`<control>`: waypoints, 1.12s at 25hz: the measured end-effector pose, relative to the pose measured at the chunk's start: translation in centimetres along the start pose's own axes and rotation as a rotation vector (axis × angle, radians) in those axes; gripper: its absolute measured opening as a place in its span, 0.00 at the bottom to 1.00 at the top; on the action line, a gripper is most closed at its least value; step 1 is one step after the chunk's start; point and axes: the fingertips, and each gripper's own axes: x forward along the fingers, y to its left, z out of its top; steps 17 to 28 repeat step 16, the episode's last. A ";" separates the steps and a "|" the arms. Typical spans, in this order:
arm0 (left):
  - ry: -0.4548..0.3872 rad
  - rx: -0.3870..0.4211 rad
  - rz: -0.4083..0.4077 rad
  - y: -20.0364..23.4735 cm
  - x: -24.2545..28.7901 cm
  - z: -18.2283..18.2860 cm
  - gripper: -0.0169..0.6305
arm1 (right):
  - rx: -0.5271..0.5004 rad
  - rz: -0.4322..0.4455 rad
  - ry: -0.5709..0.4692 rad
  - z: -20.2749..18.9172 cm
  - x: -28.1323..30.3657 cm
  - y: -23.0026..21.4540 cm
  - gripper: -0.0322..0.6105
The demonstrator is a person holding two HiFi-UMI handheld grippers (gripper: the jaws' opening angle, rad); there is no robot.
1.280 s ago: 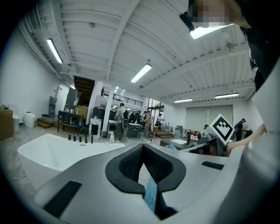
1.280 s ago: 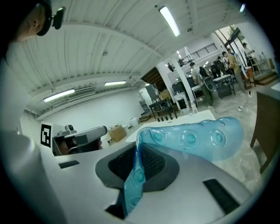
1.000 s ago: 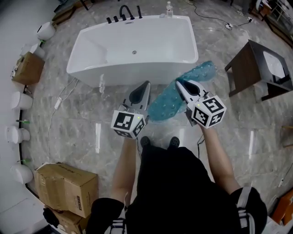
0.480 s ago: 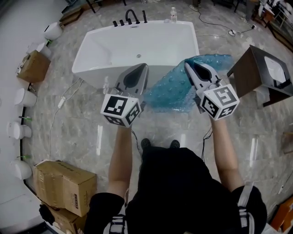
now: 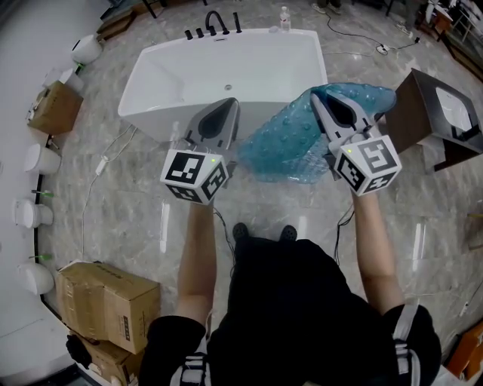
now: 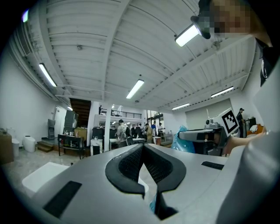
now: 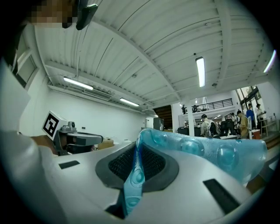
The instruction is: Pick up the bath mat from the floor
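Note:
The bath mat (image 5: 290,139) is translucent blue with raised bubbles. It hangs in the air in front of the white bathtub (image 5: 151,83), clear of the marble floor. My right gripper (image 5: 321,98) is shut on the mat's upper edge; in the right gripper view the mat (image 7: 205,151) runs between the pads and drapes over the right jaw. My left gripper (image 5: 226,105) is raised beside the mat's left end. Its pads meet at the tip (image 6: 142,146) with nothing between them there. Only a sliver of blue shows low in the gap.
A dark wooden stool (image 5: 423,113) stands to the right of the mat. Cardboard boxes (image 5: 109,309) lie at the lower left, and white jugs (image 5: 34,162) line the left wall. A black tap (image 5: 215,22) sits at the tub's far rim. Cables cross the floor.
Both grippers have risen and moved toward the tub. The mat has come up with the right gripper and now hangs higher and more spread out.

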 end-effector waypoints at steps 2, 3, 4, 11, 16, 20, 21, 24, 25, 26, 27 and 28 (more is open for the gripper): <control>-0.002 0.001 0.002 -0.2 -0.1 -0.2 0.05 | -0.004 -0.008 -0.010 0.0 -0.5 -0.1 0.10; -0.002 0.002 0.003 -0.3 -0.1 -0.2 0.05 | -0.007 -0.009 -0.013 0.1 -0.7 0.0 0.10; -0.002 0.004 0.002 -0.4 -0.1 -0.2 0.05 | -0.011 -0.009 -0.016 0.2 -0.8 -0.1 0.10; -0.001 0.014 -0.007 -1.2 0.0 -0.1 0.05 | -0.017 -0.011 -0.035 0.9 -2.0 -0.1 0.10; 0.006 0.013 -0.019 -1.9 0.2 -0.5 0.05 | -0.007 -0.020 -0.035 0.7 -2.7 -0.3 0.10; 0.006 0.013 -0.019 -1.9 0.2 -0.5 0.05 | -0.007 -0.020 -0.035 0.7 -2.7 -0.3 0.10; 0.006 0.013 -0.019 -1.9 0.2 -0.5 0.05 | -0.007 -0.020 -0.035 0.7 -2.7 -0.3 0.10; 0.006 0.013 -0.019 -1.9 0.2 -0.5 0.05 | -0.007 -0.020 -0.035 0.7 -2.7 -0.3 0.10; 0.006 0.013 -0.019 -1.9 0.2 -0.5 0.05 | -0.007 -0.020 -0.035 0.7 -2.7 -0.3 0.10; 0.006 0.013 -0.019 -1.9 0.2 -0.5 0.05 | -0.007 -0.020 -0.035 0.7 -2.7 -0.3 0.10; 0.006 0.013 -0.019 -1.9 0.2 -0.5 0.05 | -0.007 -0.020 -0.035 0.7 -2.7 -0.3 0.10; 0.006 0.013 -0.019 -1.9 0.2 -0.5 0.05 | -0.007 -0.020 -0.035 0.7 -2.7 -0.3 0.10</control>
